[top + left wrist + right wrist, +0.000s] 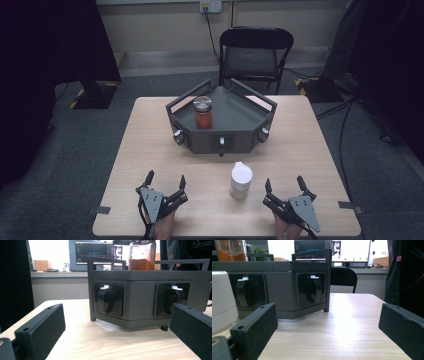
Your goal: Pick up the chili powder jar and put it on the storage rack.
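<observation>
- Two grippers, left gripper and right gripper, jaws spread wide, holding nothing.
- White bottle stands upright between them, cap up, near side of grey tray.

No writing, label, brand or number can be read anywhere. The monitors behind the surface show bright windows and graphics, but whatever text they hold is too small and blurred to make out. The jar and the white bottle carry no legible label.
</observation>
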A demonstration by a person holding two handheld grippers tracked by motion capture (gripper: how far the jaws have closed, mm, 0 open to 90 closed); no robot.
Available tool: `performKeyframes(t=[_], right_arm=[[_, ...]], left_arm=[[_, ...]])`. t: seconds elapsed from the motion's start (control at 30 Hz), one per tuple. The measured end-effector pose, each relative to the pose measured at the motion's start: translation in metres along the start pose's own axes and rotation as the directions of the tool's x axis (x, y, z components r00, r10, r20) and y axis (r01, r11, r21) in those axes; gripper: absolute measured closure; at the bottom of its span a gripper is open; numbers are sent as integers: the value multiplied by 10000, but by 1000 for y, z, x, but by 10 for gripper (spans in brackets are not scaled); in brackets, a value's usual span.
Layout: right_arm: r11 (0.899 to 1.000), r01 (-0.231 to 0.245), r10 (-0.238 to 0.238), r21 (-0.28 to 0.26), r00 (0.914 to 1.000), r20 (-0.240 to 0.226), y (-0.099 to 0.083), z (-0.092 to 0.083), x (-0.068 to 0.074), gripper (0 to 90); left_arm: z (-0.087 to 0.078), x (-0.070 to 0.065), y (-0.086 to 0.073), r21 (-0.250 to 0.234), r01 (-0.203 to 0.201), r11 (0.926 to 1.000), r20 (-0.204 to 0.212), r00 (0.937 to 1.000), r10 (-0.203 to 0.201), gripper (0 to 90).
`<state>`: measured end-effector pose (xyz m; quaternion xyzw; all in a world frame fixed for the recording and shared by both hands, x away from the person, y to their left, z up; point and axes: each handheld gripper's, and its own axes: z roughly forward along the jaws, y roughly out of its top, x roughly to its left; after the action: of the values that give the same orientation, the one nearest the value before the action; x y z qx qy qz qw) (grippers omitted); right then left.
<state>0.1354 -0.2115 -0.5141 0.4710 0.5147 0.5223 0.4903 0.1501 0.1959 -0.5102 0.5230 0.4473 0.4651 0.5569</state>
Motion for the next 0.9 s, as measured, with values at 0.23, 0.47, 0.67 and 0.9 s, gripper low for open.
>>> performKeyframes(t=[0.23, 0.47, 0.67, 0.9], right_arm=[[10000, -1, 1, 1, 10000, 3, 0, 0, 0, 8], [10000, -1, 1, 8, 10000, 3, 0, 0, 0, 8], [10000, -4, 4, 4, 10000, 20, 0, 0, 0, 8], [10000, 4, -4, 31, 10000, 17, 0, 0, 0, 8]], left_arm=[[0, 1, -4, 187, -3, 9998, -90, 10000, 5, 0], [0, -1, -6, 324, -68, 9995, -293, 9995, 78, 0], [1, -7, -6, 361, -74, 9993, -619, 9980, 96, 8], [0, -7, -6, 329, -62, 9994, -654, 9978, 83, 10]])
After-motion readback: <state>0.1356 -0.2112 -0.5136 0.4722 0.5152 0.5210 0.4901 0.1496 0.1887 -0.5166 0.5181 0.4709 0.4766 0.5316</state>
